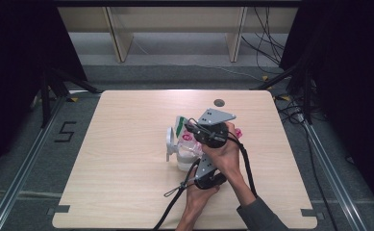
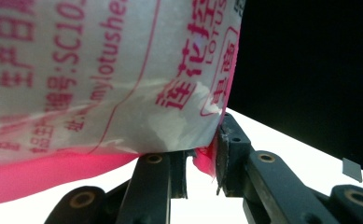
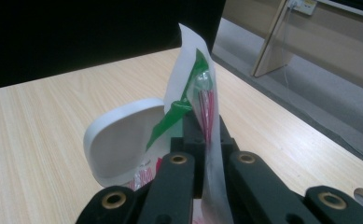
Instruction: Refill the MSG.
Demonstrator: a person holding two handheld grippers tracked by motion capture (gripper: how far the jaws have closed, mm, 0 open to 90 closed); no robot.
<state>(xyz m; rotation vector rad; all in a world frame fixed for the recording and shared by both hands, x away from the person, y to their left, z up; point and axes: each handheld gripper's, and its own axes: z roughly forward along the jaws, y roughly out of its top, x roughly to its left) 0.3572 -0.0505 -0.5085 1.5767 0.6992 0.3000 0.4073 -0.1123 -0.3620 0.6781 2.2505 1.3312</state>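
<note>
Worktop [image 1: 107, 183]: one, pale wood; your two forearms come in over its near edge.
Grippers: two, both yours, crowded together just right of the middle of the worktop.
Left gripper [image 1: 207, 179]: the nearer one in the high view; its jaws are clamped on the pink bottom corner of the bag.
Right gripper [image 1: 194, 129]: the farther one; its jaws are pressed together on the thin top edge of the bag, beside a green strip.
Bag [image 2: 95, 79]: one, clear plastic with pink print and a pink lower band; you hold it between the two grippers at the middle of the worktop, raised at both ends.
White scoop [image 3: 118, 140]: one, rounded and smooth, just beside the bag on its left in the high view.
Hole [image 1: 218, 102]: one small dark round one near the far edge of the worktop.
Hidden: your hands and the grippers cover most of the bag from above; its contents are hard to make out.
Cut off: the print on the bag runs past the edges of the left gripper view, and the lower part of the scoop sits behind the jaws in the right gripper view.
</note>
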